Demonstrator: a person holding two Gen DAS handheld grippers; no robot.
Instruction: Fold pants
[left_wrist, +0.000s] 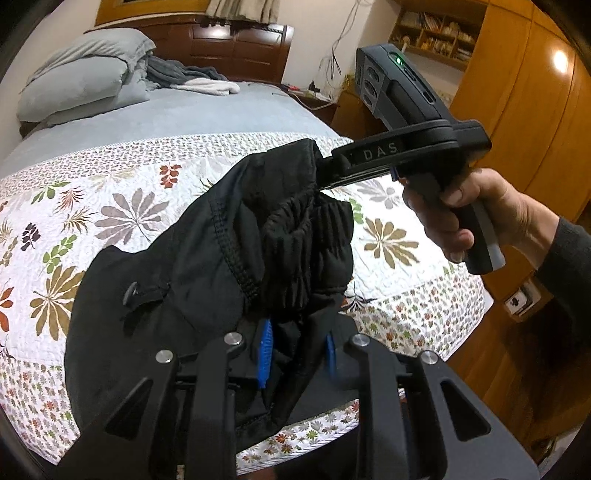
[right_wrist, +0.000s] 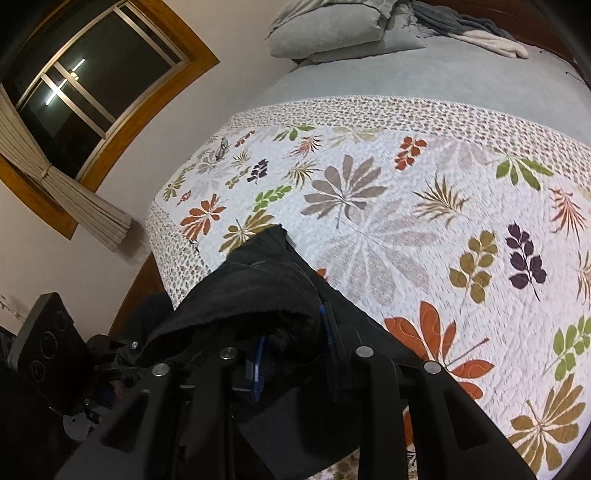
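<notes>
Black pants (left_wrist: 207, 266) hang bunched in the air above the bed, held at the elastic waistband by both grippers. My left gripper (left_wrist: 299, 354) is shut on the waistband fabric between its blue pads. My right gripper (left_wrist: 325, 173) shows in the left wrist view, shut on the far end of the waistband, with a hand on its handle. In the right wrist view the right gripper (right_wrist: 291, 347) is shut on a fold of the black pants (right_wrist: 258, 291). The left gripper's body (right_wrist: 48, 343) shows at the lower left of that view.
The bed carries a white quilt with leaf prints (left_wrist: 140, 206), (right_wrist: 406, 229) and a grey sheet (left_wrist: 207, 110) beyond. Grey pillows (left_wrist: 81, 74) and loose clothes lie at the headboard. A wooden wardrobe (left_wrist: 528, 122) stands right; a window with a curtain (right_wrist: 85, 85) is at the left.
</notes>
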